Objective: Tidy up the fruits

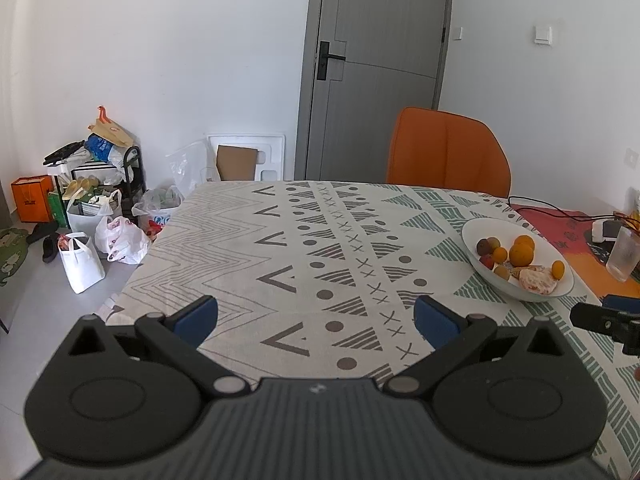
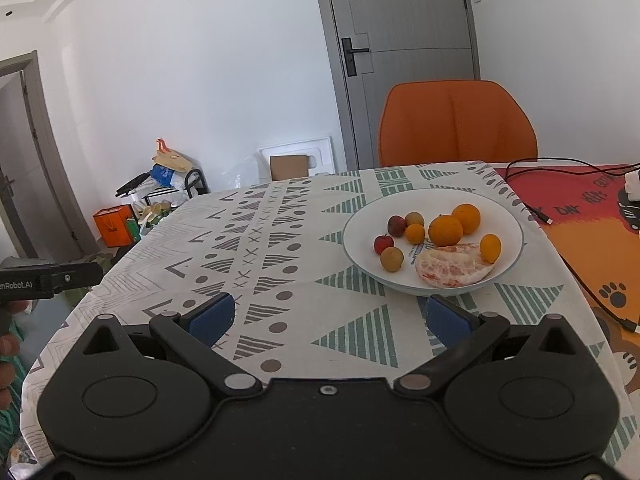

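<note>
Hovering over the patterned tablecloth (image 1: 248, 240) with the left gripper (image 1: 316, 318) at the lower centre of the left wrist frame, blue pads spread wide and holding nothing. Hanging likewise with the right gripper (image 2: 327, 316) at the lower centre of the right wrist frame, jaws gaping, empty, its right pad just short of the near rim of the white bowl (image 2: 360, 216). Sitting in that bowl, right of centre in the right wrist frame: 2 oranges (image 2: 445, 230) touching each other, 2 smaller orange fruits (image 2: 490, 247), 2 small red fruits (image 2: 383, 243), 2 brownish round fruits (image 2: 391, 259) and 1 peeled citrus piece (image 2: 452, 266) lying at the front. Showing the same bowl at the right edge of the left wrist frame, well apart from the left gripper. Standing behind the table, upper right in both frames, an orange chair (image 2: 456, 124) before a grey door (image 2: 404, 60). Trailing across the red mat (image 2: 576, 200) at far right, a black cable (image 2: 532, 210).
</note>
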The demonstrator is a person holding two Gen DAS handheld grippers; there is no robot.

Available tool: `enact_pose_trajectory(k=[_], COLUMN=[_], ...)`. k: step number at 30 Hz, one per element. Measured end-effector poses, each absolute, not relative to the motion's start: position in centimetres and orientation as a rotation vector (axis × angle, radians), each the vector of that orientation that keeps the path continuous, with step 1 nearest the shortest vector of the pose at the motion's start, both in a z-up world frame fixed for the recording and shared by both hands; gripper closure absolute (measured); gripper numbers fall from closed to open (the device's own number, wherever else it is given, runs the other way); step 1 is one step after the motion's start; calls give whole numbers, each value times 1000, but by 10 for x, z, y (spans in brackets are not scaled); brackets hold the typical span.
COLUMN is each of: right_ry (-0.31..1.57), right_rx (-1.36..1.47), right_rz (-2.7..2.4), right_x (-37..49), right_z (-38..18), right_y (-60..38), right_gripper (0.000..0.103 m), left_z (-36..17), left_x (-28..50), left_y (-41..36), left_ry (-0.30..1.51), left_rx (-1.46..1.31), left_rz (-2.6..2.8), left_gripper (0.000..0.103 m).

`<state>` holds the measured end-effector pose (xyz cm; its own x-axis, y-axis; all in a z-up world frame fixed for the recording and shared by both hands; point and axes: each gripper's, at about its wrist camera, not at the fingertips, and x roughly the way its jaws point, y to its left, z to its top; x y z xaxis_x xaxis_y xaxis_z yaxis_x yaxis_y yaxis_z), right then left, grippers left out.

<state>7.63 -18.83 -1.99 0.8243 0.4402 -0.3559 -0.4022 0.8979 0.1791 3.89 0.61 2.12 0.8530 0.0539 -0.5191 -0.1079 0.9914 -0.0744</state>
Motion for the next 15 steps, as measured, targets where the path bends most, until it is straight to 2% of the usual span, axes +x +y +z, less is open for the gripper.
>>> enact_pose_trajectory(k=[15], right_ry=[402], right_rx=[95], right_rz=[450], right_x=[77], right_z=[-20], right_y=[-188], right_gripper=[0], left_z=[21], left_x=[39], left_y=[7], left_ry=[544], left_rx=[-100], left_rz=[87], left_gripper=[0])
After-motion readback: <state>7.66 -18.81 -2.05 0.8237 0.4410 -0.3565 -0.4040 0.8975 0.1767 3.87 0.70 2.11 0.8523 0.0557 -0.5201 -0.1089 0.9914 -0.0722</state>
